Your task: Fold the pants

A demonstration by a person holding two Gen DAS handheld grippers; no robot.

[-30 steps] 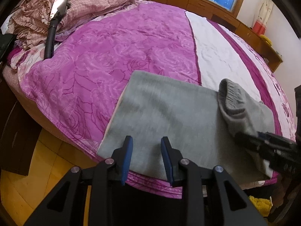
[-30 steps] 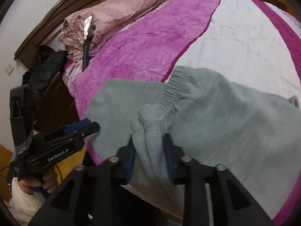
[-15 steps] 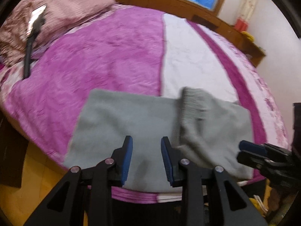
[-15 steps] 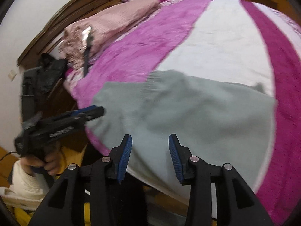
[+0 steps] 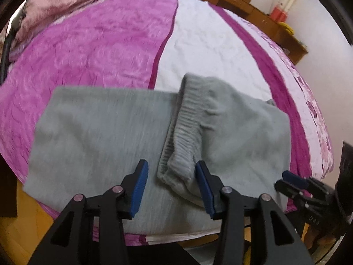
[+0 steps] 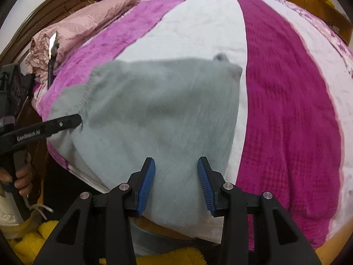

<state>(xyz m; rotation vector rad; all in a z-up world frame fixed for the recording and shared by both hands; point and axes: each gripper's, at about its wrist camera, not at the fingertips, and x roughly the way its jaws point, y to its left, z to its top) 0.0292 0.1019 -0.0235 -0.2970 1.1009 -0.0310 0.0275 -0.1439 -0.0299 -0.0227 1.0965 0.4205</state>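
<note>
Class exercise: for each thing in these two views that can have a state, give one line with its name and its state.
gray pants: lying on the bed, partly folded, the ribbed waistband doubled over on top.
left gripper: open, the near end of the waistband between its fingers, not clamped.
right gripper: open, holding nothing, above the near edge of the pants.
bedspread: spread over the bed.
pink quilt: bunched up at the head end.

Right tongs (image 6: pixel 176 184) (jaws apart) over grey pants (image 6: pixel 158 110).
</note>
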